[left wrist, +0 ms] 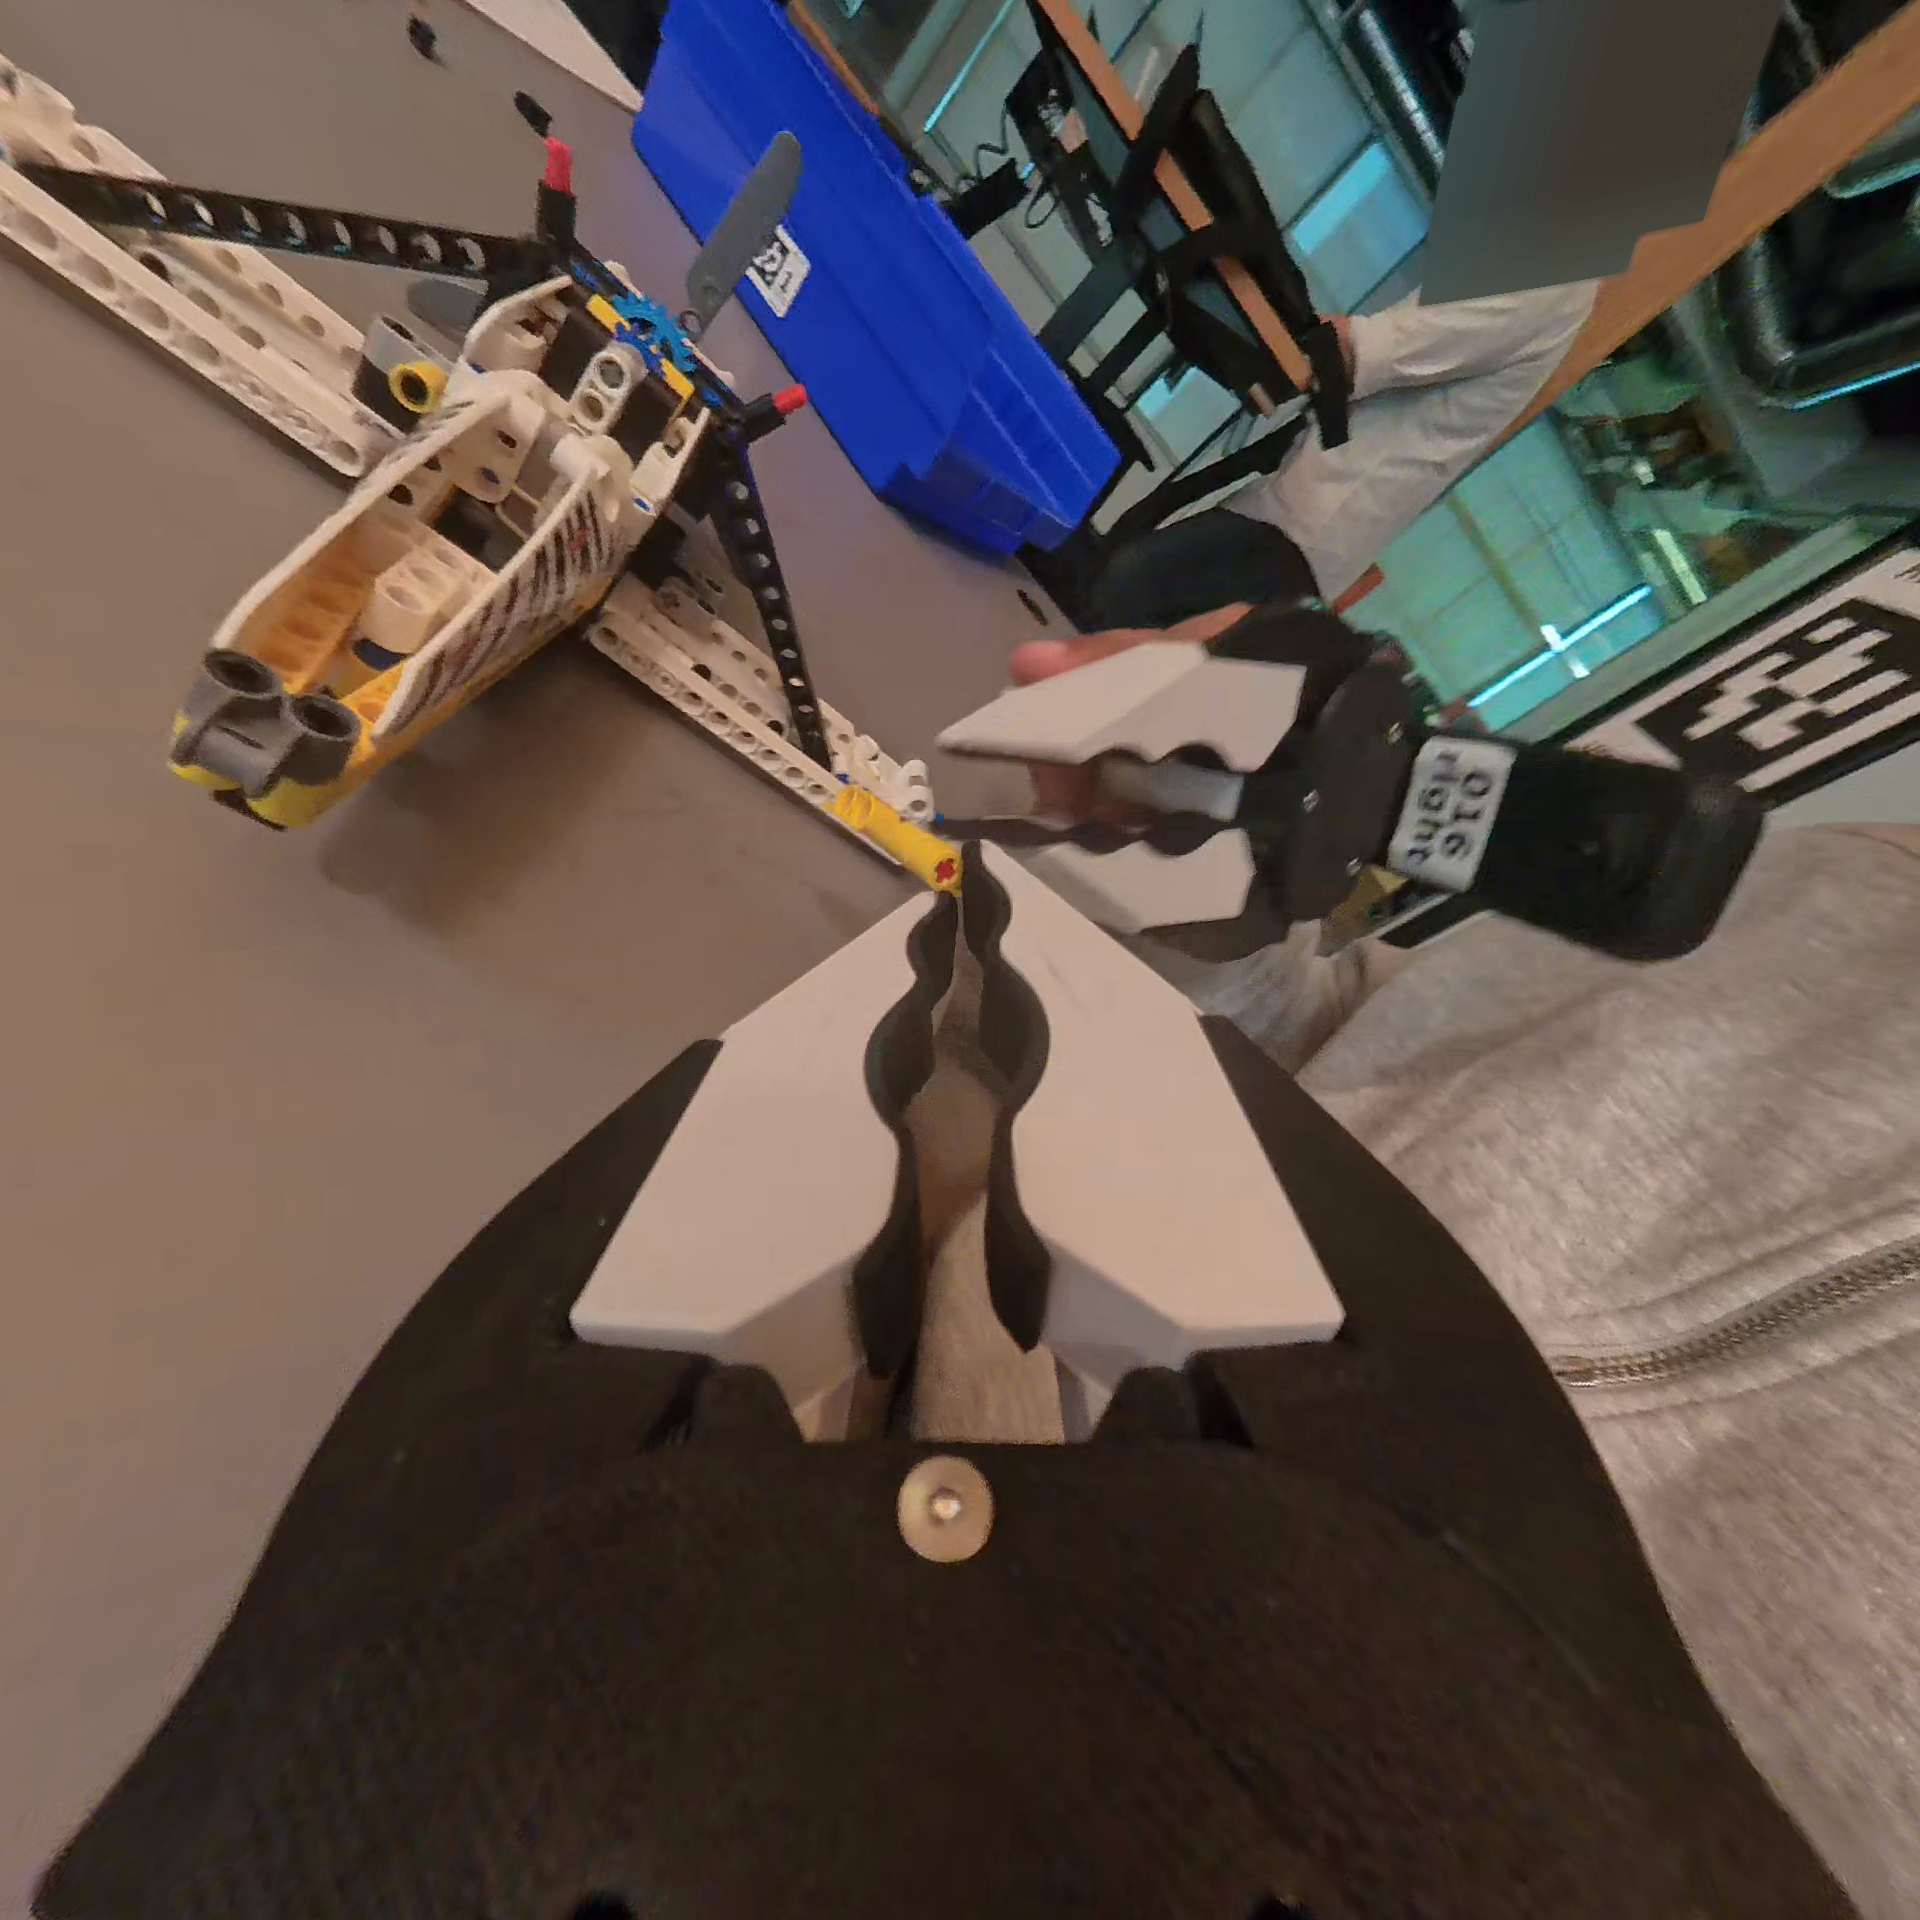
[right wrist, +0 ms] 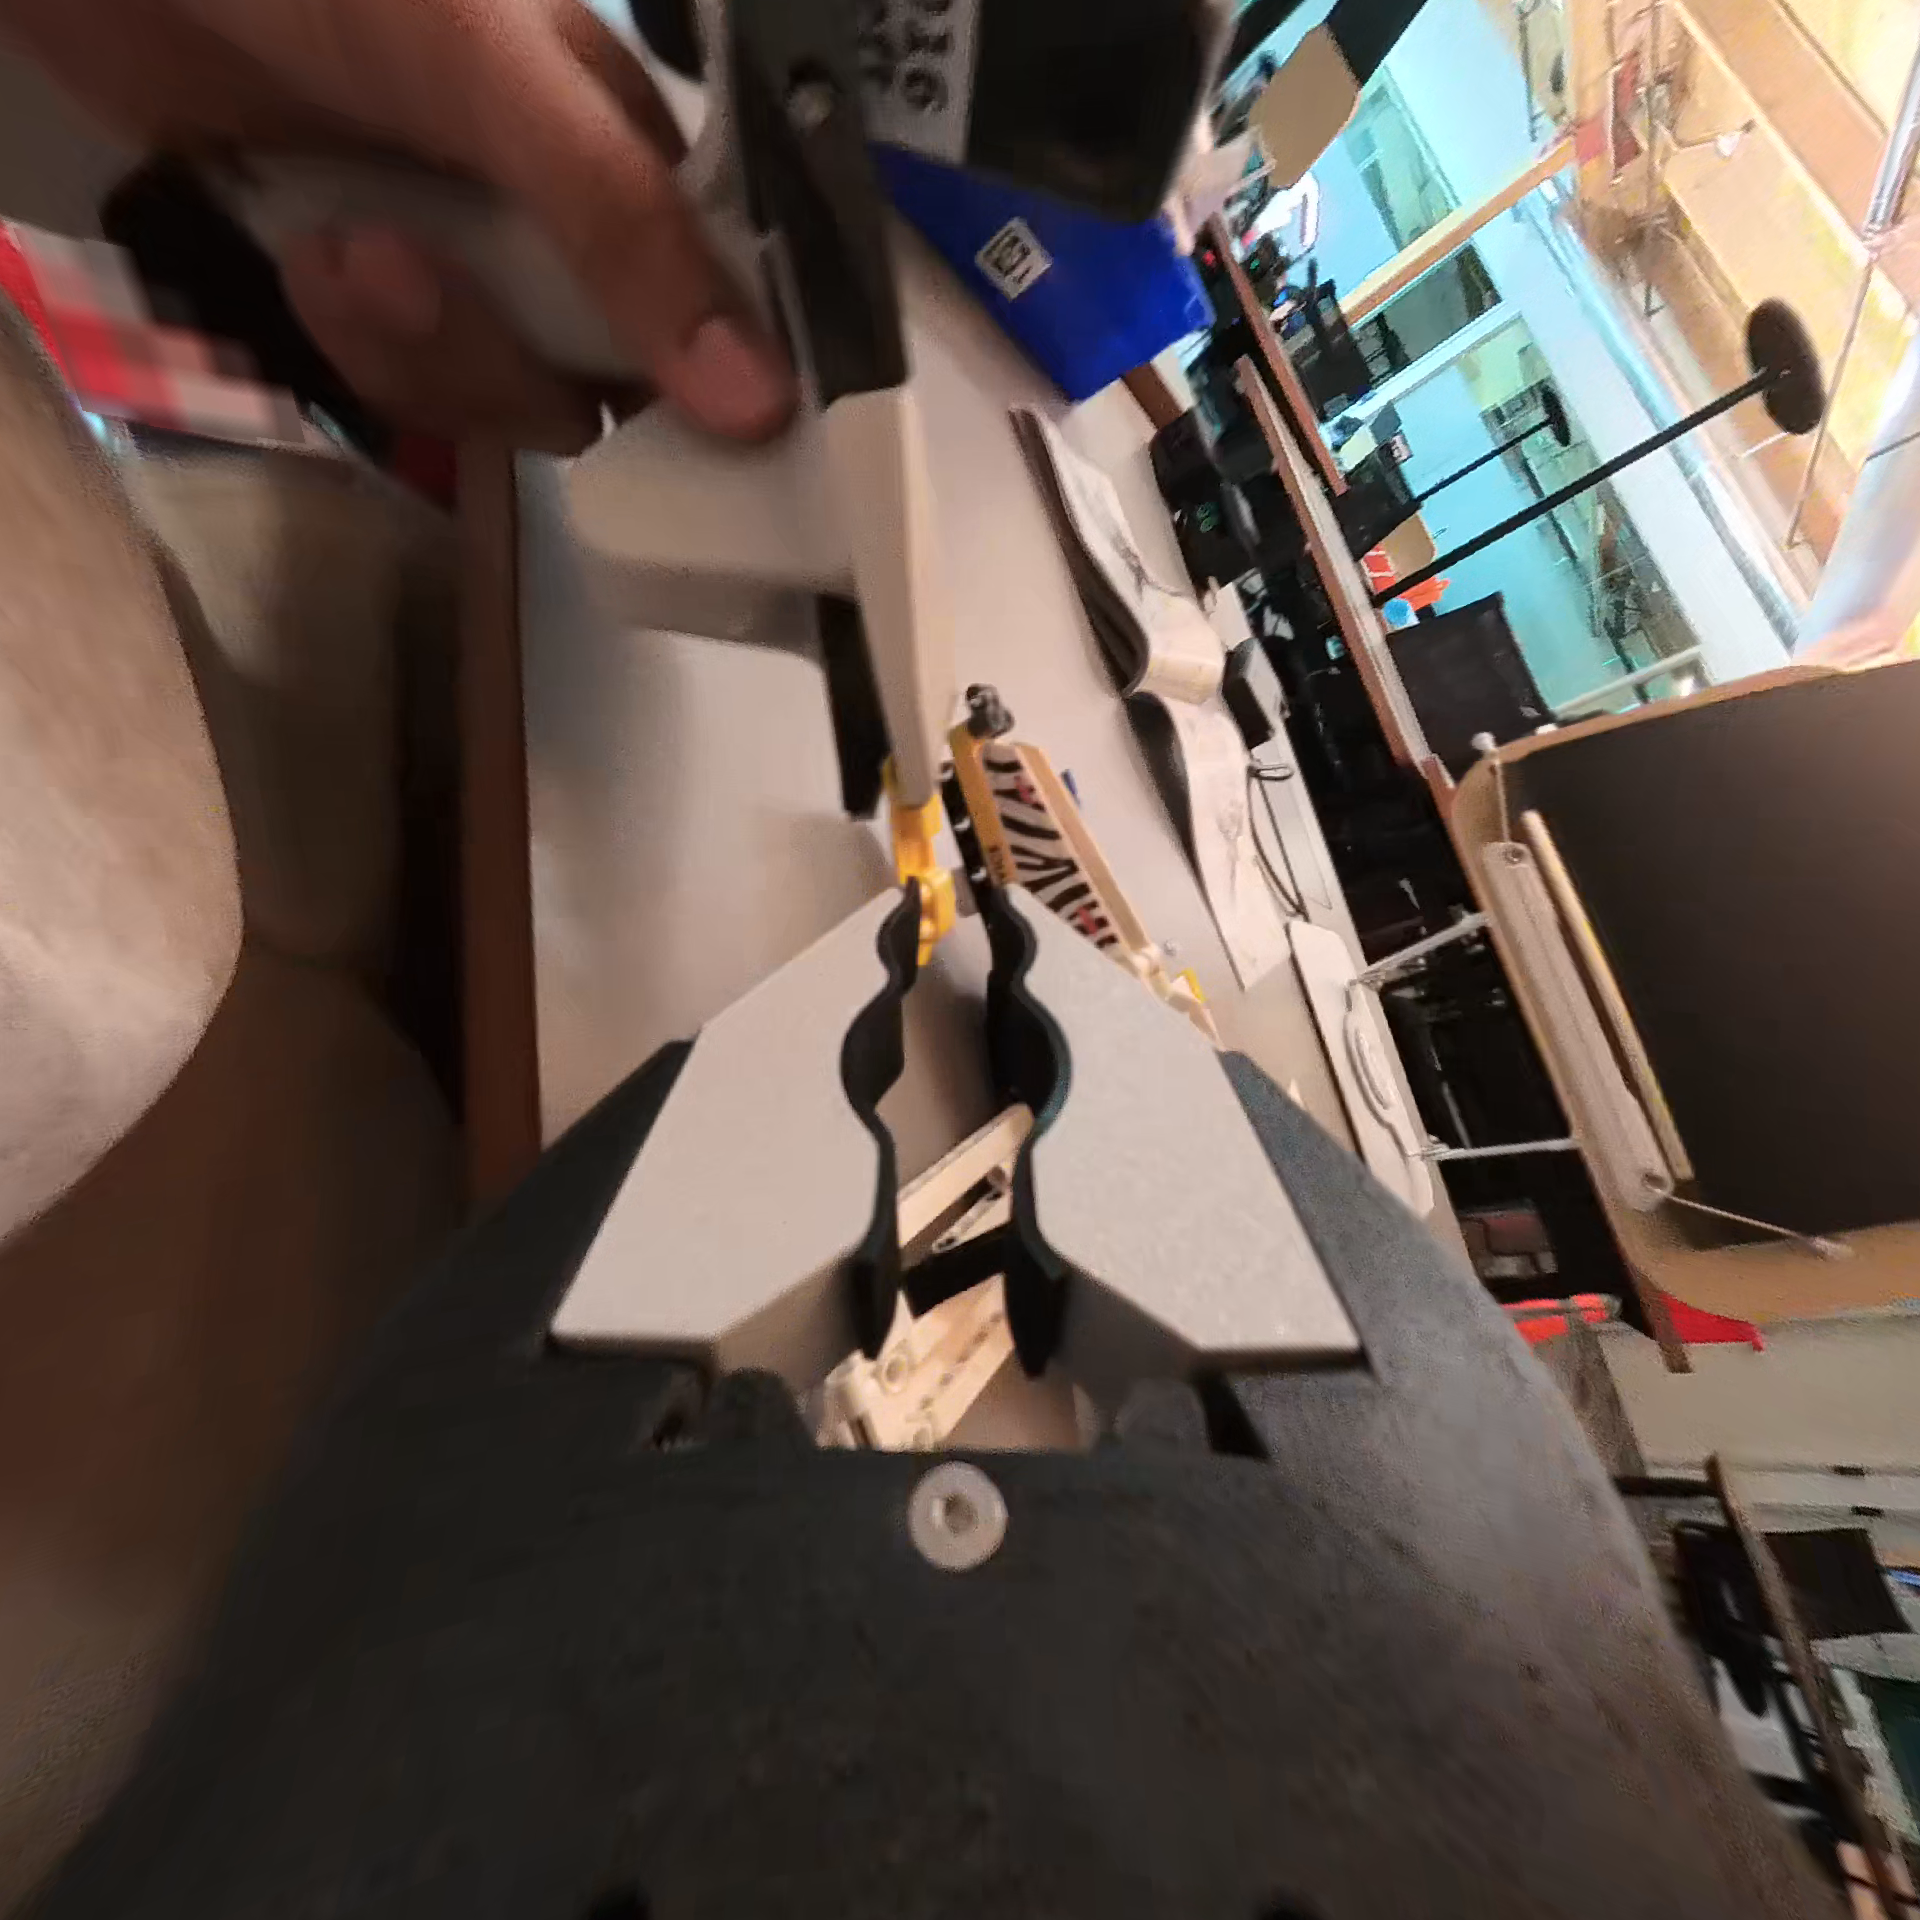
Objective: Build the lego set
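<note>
The lego set, a white and yellow aircraft model with striped side panels, is being rested on the grey worktop, tilted, with long white and black beams spread out behind it. Nearest the left camera, the left tongs are being held almost closed, their tips pressed around the red-tipped end of a small yellow connector at the model's near corner. Just beyond, the right tongs are being held slightly parted over that same corner, with nothing clearly gripped; in the right wrist view their tips are straddling the yellow connector without closing on it. The left tool is being gripped by a hand. Farther back, a blue bin is being kept on the worktop.
</note>
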A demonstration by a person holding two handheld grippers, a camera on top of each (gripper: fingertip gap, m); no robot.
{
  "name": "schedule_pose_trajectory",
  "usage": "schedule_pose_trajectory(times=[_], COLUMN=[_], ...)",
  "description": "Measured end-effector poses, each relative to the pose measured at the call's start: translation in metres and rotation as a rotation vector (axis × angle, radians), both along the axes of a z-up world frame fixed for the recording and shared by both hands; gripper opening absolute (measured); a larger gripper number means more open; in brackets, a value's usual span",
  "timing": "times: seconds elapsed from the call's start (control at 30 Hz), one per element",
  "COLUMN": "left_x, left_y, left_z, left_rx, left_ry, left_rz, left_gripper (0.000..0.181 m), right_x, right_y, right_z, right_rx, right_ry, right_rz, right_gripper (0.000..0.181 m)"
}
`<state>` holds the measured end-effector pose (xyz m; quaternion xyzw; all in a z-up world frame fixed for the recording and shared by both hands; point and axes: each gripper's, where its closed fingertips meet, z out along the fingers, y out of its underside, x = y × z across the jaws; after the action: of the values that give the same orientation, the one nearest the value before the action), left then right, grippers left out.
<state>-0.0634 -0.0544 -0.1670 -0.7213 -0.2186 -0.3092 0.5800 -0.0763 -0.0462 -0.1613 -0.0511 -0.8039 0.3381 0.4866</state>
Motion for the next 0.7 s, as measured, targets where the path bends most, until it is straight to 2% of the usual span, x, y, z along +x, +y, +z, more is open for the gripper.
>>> schedule_pose_trajectory(times=[0.1, 0.27, 0.4, 0.57, 0.7], left_x=[0.003, 0.005, 0.012, 0.016, 0.035], left_y=[0.000, -0.001, 0.002, 0.006, 0.015], left_z=[0.000, 0.005, 0.008, 0.004, 0.002], left_rx=[0.010, 0.050, 0.081, 0.048, 0.016], left_ry=[-0.027, -0.085, -0.138, -0.111, -0.011], left_rz=[-0.021, -0.037, -0.080, -0.095, -0.168], left_gripper=[0.000, 0.000, 0.000, 0.002, 0.004], right_x=[0.002, 0.014, 0.012, 0.023, 0.045], right_y=[-0.002, -0.007, -0.007, -0.002, 0.008], right_z=[-0.010, 0.002, -0.005, -0.008, -0.008], right_rx=[-0.001, -0.098, -0.030, 0.010, 0.013], right_ry=[-0.062, -0.093, -0.064, -0.048, -0.054], right_rz=[0.015, 0.088, 0.051, 0.016, -0.005], right_gripper=[0.011, 0.007, 0.000, 0.000, 0.000])
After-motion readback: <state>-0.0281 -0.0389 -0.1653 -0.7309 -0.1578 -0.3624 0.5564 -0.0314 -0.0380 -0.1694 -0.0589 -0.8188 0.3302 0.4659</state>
